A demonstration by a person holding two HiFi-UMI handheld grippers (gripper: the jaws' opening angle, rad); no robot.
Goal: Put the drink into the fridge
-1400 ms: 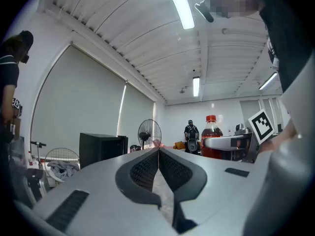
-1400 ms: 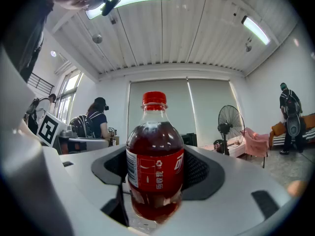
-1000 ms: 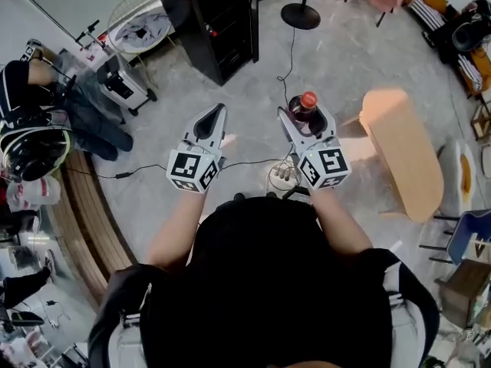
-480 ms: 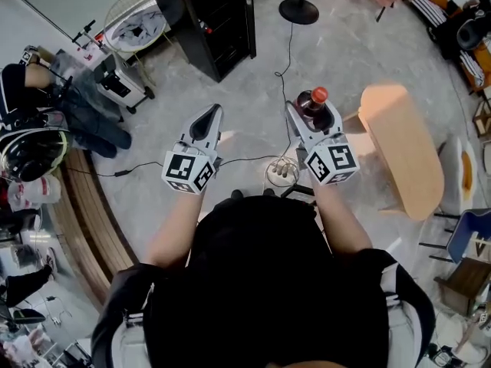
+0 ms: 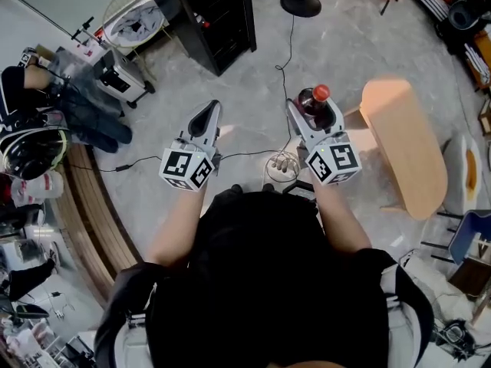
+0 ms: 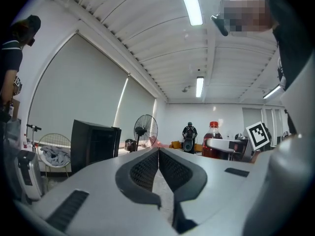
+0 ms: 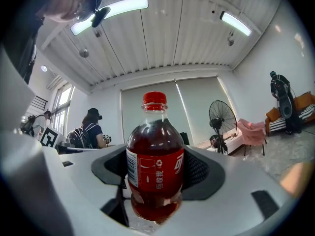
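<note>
1. The right tongs (image 7: 156,170) are clamped on the drink bottle (image 7: 155,156), with one ribbed pad on each side of its red label. The bottle stands upright with its red cap (image 7: 154,100) on, and dark red liquid fills it to the shoulder.
2. In the head view only the bottle's cap and shoulder show. The rest is hidden between the jaws.
3. The left tongs (image 6: 158,150) are closed, pad against pad, with nothing between them.
4. The hands are hidden behind the marker cube (image 5: 186,169) on each pair of tongs, so only the forearms show.
5. The black fridge (image 5: 211,14) stands ahead of the left tongs, well apart from both pairs. The frame edge cuts off its top, and its dark inside is hard to make out.
6. The bottle is held over the floor, to the right of the fridge and nearer the person.
7. Right of the fridge sits a stand's round base (image 5: 301,4), its pole cut off by the frame edge. A black cable (image 5: 290,46) runs from there toward a small round thing (image 5: 282,165) on the floor that I cannot identify.
8. Farther right of the fridge stands a pale wooden worktop (image 5: 403,148), close beside the right tongs.
9. Left of the fridge is a round wire basket (image 5: 136,23) holding cloth.
</note>
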